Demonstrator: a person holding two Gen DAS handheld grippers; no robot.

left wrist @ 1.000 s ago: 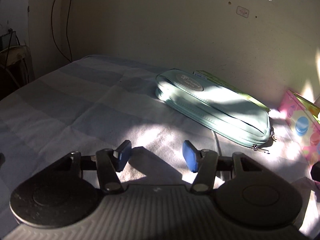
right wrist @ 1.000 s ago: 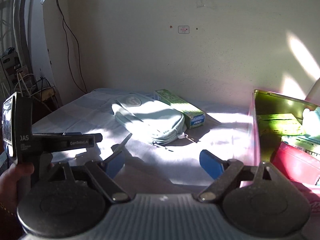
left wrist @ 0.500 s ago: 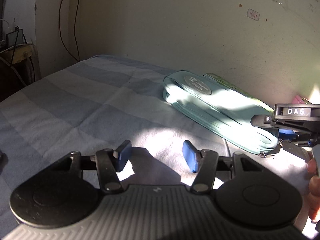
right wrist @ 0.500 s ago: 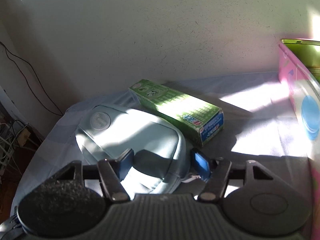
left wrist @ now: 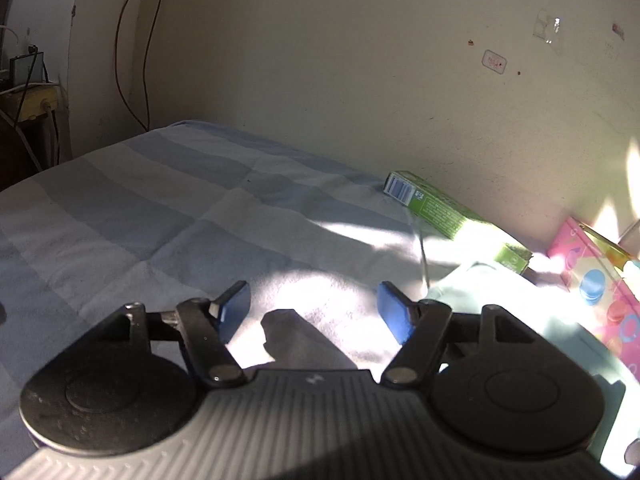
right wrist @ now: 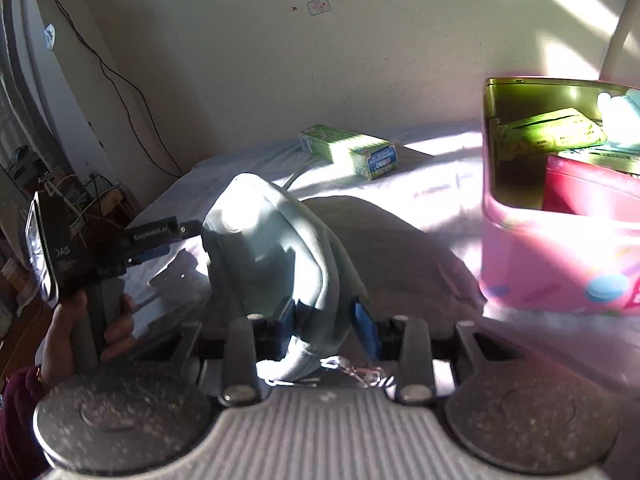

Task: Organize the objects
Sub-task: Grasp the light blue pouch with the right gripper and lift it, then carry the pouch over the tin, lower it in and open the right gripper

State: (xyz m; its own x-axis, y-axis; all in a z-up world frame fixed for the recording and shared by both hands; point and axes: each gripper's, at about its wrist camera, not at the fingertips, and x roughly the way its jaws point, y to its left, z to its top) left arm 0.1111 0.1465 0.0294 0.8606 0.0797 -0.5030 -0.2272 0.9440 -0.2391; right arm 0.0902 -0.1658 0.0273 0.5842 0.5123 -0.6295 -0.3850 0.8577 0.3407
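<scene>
A striped blue-grey bedsheet (left wrist: 160,216) filled the frame. At right stood an open pink printed box (right wrist: 552,264) holding a red packet (right wrist: 592,192) and green cartons (right wrist: 556,132). At centre, the right gripper (right wrist: 328,320) was closing, clenched on a lifted pale-green zippered fabric pouch (right wrist: 272,248). The left gripper (left wrist: 312,308) was opening, empty.

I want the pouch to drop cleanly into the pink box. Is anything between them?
Nothing visible: the right gripper, jaws closing, pinches the pouch; only bare bedsheet lies before the pink box.
</scene>
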